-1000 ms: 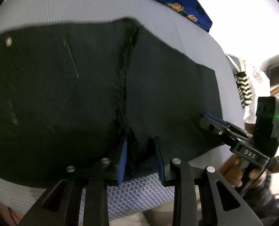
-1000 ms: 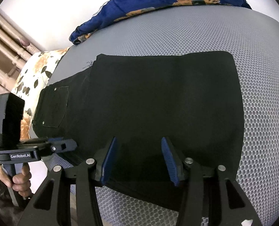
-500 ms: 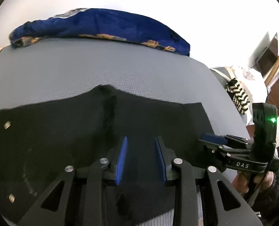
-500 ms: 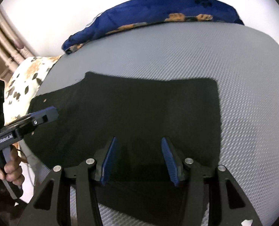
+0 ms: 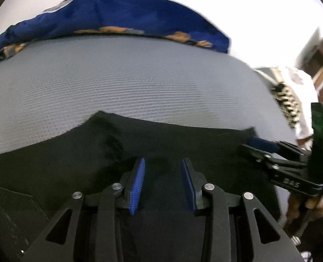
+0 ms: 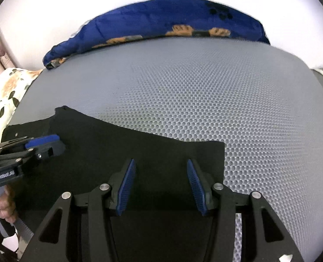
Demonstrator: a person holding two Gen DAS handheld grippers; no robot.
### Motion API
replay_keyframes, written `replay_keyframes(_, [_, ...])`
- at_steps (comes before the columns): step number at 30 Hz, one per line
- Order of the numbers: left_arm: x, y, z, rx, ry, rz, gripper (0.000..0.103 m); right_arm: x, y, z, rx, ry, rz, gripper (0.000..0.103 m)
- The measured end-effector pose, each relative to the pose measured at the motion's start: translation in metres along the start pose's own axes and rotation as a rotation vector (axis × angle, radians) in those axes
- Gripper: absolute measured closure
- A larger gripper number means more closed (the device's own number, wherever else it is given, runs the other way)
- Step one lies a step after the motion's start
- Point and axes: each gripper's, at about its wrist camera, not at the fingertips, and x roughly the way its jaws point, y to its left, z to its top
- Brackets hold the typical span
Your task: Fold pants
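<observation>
Two grippers: both over the near part of the pants, side by side.
Pants (image 6: 122, 152): black, spread flat on the grey mesh mattress (image 6: 227, 100), at its near edge; upper edge steps up toward the left in the right wrist view.
Left gripper (image 5: 163, 181): jaws parted to a middling gap, blue pads (image 5: 137, 183) above the black cloth, nothing seen clamped between them.
Right gripper (image 6: 160, 185): jaws wider apart, over the right end of the pants near their square corner; nothing held.
Blue blanket (image 6: 161, 21): with orange pattern, bunched at the far edge of the mattress, well apart from the pants.
Flowered pillow (image 6: 11, 87): left of the mattress.
White cloth (image 5: 301, 87): right of the mattress.
</observation>
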Motion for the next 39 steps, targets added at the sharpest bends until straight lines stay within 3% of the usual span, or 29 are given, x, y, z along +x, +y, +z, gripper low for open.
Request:
replay_keyframes(7, [0.005, 0.000, -0.001, 0.012, 0.006, 0.034, 0.067, 0.006, 0.007, 0.003, -0.040, -0.013, -0.047, 0.056])
replay_keyframes(10, [0.000, -0.002, -0.001, 0.015, 0.012, 0.069, 0.047, 0.001, 0.004, 0.006, -0.006, -0.020, 0.000, 0.055])
replay_keyframes(16, [-0.031, -0.003, -0.006, 0.041, -0.035, 0.121, 0.045, -0.015, 0.008, 0.005, 0.023, -0.052, 0.011, 0.056])
replay_keyframes(22, [-0.072, 0.011, -0.019, 0.025, -0.047, 0.097, 0.044, -0.026, 0.032, -0.007, 0.026, -0.030, 0.075, 0.056])
replay_keyframes(24, [-0.092, 0.023, -0.028, -0.002, -0.043, 0.041, 0.044, -0.026, 0.044, -0.012, 0.027, -0.009, 0.106, 0.056])
replay_keyframes(28, [-0.139, 0.067, -0.050, -0.146, -0.052, -0.088, 0.043, -0.025, 0.070, -0.020, 0.001, 0.018, 0.161, 0.056])
replay_keyframes(30, [-0.161, 0.091, -0.063, -0.230, -0.069, -0.115, 0.043, -0.025, 0.082, -0.024, -0.017, 0.021, 0.179, 0.056])
replay_keyframes(35, [-0.212, 0.157, -0.104, -0.449, -0.126, -0.110, 0.043, -0.020, 0.101, -0.025, -0.036, 0.043, 0.214, 0.052])
replay_keyframes(39, [-0.228, 0.201, -0.139, -0.619, -0.140, -0.109, 0.043, -0.016, 0.109, -0.025, -0.032, 0.058, 0.234, 0.051])
